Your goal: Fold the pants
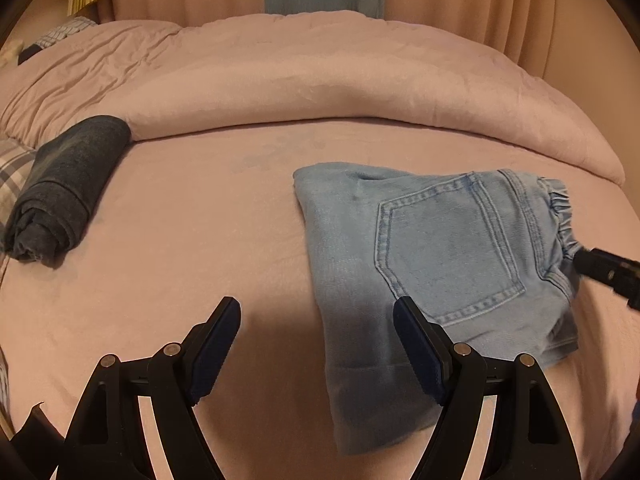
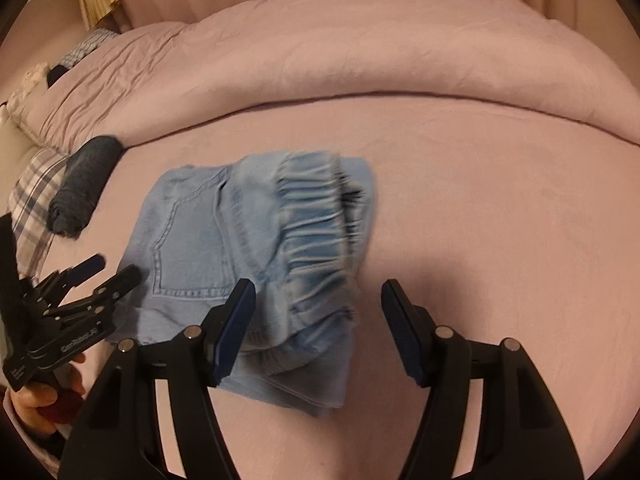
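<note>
Both tongs, left (image 1: 316,312) and right (image 2: 318,294), stood apart, empty. The folded pants (image 1: 432,264) lay on the bed (image 1: 180,240) just beneath them. A snagged waistband could undo the fold.

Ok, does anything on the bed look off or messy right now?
Nothing stands out. The jeans lie folded in a compact stack, slightly skewed to the bed's edge. A dark roll sits apart. Both grippers are open and empty.
</note>
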`<state>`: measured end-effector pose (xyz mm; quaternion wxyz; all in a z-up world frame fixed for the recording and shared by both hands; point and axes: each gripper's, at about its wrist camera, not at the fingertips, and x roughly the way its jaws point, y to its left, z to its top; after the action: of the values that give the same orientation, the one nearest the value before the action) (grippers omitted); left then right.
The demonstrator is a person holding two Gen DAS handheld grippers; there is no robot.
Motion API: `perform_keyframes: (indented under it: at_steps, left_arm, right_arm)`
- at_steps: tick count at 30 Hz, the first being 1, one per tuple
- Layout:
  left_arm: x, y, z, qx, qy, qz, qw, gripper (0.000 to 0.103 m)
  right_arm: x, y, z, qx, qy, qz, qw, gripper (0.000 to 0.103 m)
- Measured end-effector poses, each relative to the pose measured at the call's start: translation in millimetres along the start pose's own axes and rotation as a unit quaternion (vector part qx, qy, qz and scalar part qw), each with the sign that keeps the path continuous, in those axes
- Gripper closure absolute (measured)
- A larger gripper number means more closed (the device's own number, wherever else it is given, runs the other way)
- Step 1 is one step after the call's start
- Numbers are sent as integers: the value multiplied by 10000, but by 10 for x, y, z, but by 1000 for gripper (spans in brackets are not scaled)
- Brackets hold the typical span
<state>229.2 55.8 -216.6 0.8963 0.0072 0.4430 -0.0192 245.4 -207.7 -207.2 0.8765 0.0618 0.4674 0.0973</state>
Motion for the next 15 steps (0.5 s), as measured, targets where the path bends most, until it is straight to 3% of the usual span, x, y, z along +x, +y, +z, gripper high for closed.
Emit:
perform_keyframes:
  at_steps: [7, 12, 15]
  left_arm:
    - [-104, -97, -27, -4, 5, -125, 9999, 24]
    - [61, -194, -71, 103, 404, 58, 9991, 24]
    - [159, -198, -118, 97, 545, 133, 9984, 23]
  right_arm:
    - [-226, -70, -42, 23, -165, 100, 9998, 38]
    - [-125, 108, -66, -377, -185, 134, 9990, 38]
    - [177, 183, -83, -607, 212, -105, 9979, 45]
